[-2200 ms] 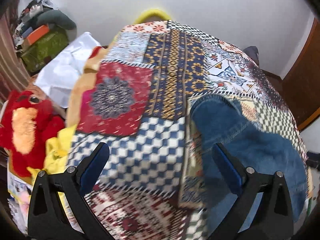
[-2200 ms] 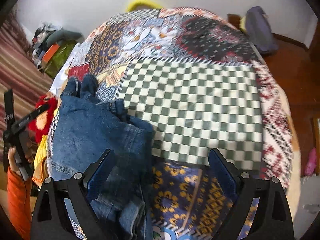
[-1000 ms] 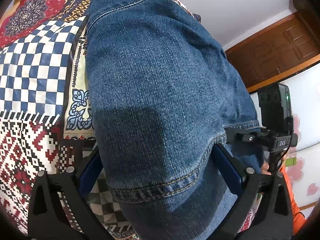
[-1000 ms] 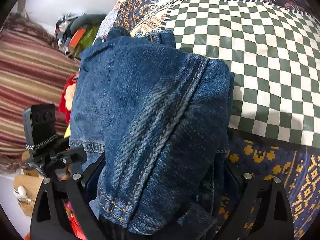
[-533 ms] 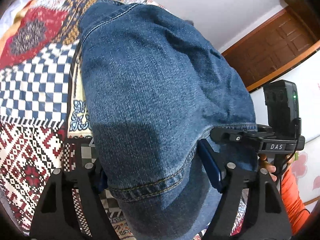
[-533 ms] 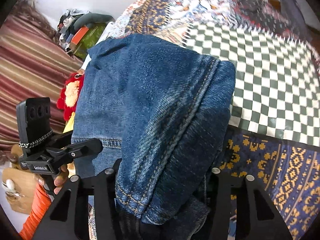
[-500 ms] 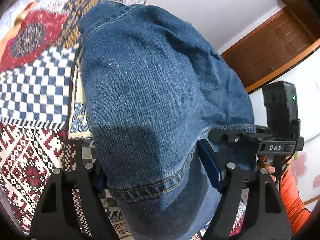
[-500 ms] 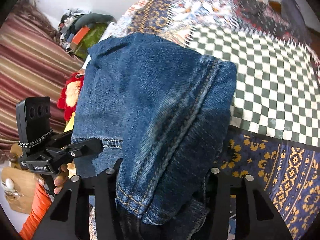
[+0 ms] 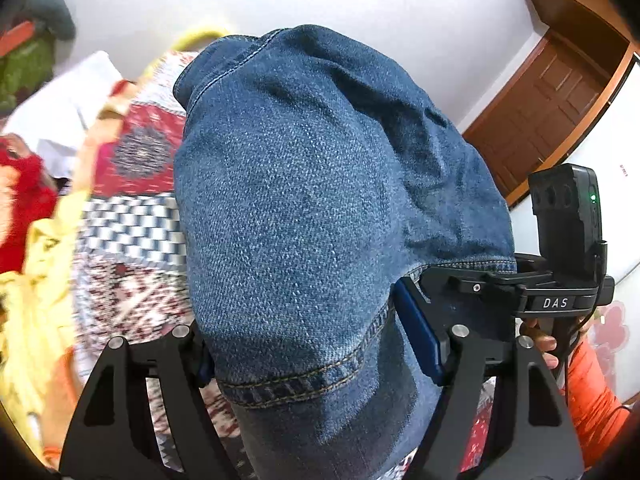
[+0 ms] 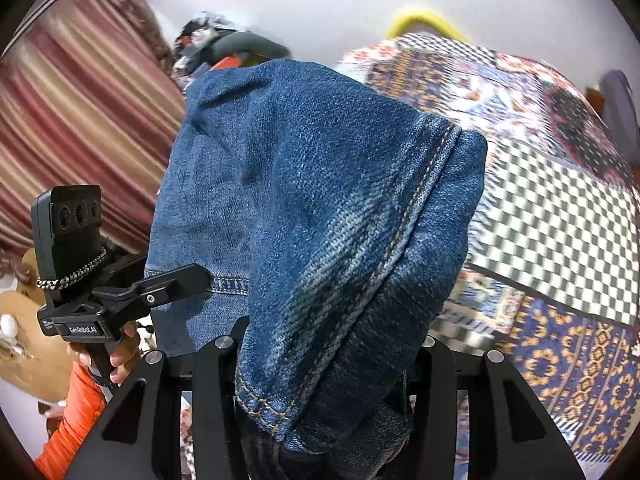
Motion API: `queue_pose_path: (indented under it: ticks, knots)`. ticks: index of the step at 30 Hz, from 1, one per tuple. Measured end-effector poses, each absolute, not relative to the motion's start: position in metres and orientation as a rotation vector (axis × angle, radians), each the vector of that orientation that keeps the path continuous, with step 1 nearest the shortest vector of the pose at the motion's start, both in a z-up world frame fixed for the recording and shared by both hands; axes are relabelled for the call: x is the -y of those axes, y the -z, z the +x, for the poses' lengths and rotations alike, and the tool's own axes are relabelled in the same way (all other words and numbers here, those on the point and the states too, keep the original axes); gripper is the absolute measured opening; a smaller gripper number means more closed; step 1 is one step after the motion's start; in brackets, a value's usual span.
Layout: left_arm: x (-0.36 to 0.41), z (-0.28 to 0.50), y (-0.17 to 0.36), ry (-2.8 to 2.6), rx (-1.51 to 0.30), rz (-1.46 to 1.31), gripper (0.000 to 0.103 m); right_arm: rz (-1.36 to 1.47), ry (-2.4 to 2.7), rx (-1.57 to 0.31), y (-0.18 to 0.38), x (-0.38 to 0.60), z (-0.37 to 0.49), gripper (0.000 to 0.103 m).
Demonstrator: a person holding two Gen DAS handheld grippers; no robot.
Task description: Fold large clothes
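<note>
While both grippers hold it up off the bed, the pair of blue jeans point(image 9: 304, 208) hangs as a doubled bundle, draped forward over the jaws and filling the middle of each wrist view. The left gripper point(image 9: 316, 352) has its jaws pinching a hemmed edge of the denim: the blue pad on the right side presses against the cloth, and the pad on the left side is mostly buried under it. The right gripper point(image 10: 320, 364) has its jaws drawn close together on a thick, seamed fold of the same jeans point(image 10: 320, 208), with orange stitching running down toward the grip.

Each gripper shows in the other's view. From the left wrist, the right gripper sits just to the right, its tip touching the hemmed edge. From the right wrist, the left gripper sits to the left, also biting that stitched edge. So the two grips lie side by side along one near edge, and the long axis of the bundle runs away from the jaws toward the far end of the bed.

Below and beyond lies the bed's patchwork quilt point(image 10: 560, 240), with a green-and-white checked patch to the right and far side. A red plush toy point(image 9: 20, 208) and a yellow cloth point(image 9: 36, 288) lie off the left edge.

Judging by this, the coming move is to carry the held edge outward and lay the jeans down on the quilt; neither hand is clearly nearer.
</note>
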State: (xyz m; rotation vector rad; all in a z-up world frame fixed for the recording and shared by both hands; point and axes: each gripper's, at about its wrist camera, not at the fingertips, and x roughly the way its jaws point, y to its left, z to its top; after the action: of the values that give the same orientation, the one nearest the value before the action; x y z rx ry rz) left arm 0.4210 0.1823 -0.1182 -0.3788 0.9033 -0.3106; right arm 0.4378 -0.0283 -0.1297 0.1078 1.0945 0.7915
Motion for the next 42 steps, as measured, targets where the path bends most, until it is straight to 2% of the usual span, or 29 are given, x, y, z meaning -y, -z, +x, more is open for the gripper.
queue_pose_path:
  ticks: [4,9,18,23,32,35,38,42]
  knots:
    - [-0.21,0.394,0.115,0.261,-0.908,-0.378,0.074,0.101,-0.823,-1.105,0.126,-0.007,0.417,0.044]
    - [-0.245,0.36,0.137,0.201,-0.944,-0.419,0.074,0.084,-0.856,-1.168,0.147,-0.052,0.396,0.044]
    - [-0.291,0.345,0.235,0.131,-1.099,-0.585,0.071,0.008,-0.847,-1.342,0.234,-0.111,0.38,0.045]
    - [-0.303,0.357,0.283,0.115,-1.151,-0.631,0.07,-0.054,-0.816,-1.355,0.264,-0.126,0.38,0.045]
    - [-0.29,0.316,0.263,0.103,-1.119,-0.594,0.073,-0.046,-0.827,-1.369,0.275,-0.112,0.387,0.062]
    - [-0.285,0.302,0.253,0.086,-1.112,-0.539,0.073,-0.017,-0.814,-1.394,0.276,-0.094,0.393,0.072]
    - [-0.271,0.281,0.242,0.035,-1.113,-0.405,0.074,0.009,-0.817,-1.396,0.27,-0.076,0.393,0.073]
    - [-0.264,0.257,0.234,0.012,-1.105,-0.381,0.077,-0.011,-0.823,-1.37,0.259,-0.061,0.384,0.073]
